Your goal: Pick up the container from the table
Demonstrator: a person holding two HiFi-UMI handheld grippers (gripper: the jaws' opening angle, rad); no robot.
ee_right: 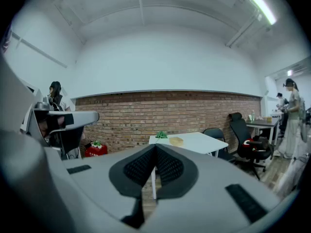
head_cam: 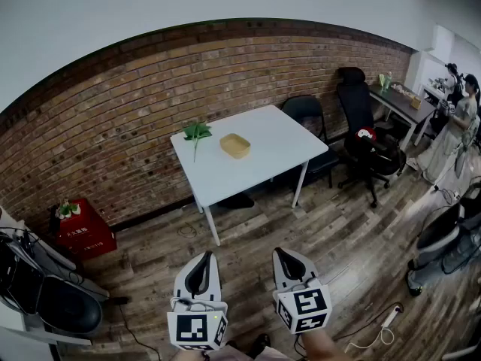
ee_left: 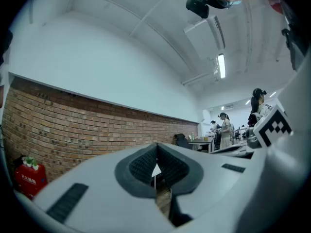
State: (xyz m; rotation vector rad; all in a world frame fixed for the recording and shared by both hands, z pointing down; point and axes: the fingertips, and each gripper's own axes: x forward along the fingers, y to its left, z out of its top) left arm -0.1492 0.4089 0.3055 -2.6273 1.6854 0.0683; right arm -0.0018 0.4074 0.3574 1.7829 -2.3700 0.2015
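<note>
A shallow tan container (head_cam: 235, 146) sits on a white table (head_cam: 263, 164) against the brick wall, across the wooden floor from me. A green leafy sprig (head_cam: 197, 132) lies just left of it. In the right gripper view the container (ee_right: 176, 141) shows small on the table (ee_right: 204, 142), beside the sprig (ee_right: 161, 135). Both grippers hang low at the near edge, far from the table. My left gripper (head_cam: 204, 258) is shut with nothing in it, its jaws (ee_left: 156, 145) meeting. My right gripper (head_cam: 282, 253) is also shut and empty (ee_right: 155, 146).
Black office chairs (head_cam: 361, 138) stand right of the table, with a desk (head_cam: 402, 104) and people (head_cam: 458, 119) beyond. A red crate (head_cam: 81, 230) sits by the wall at left, dark equipment (head_cam: 45, 299) nearer. A power strip and cable (head_cam: 387, 322) lie on the floor.
</note>
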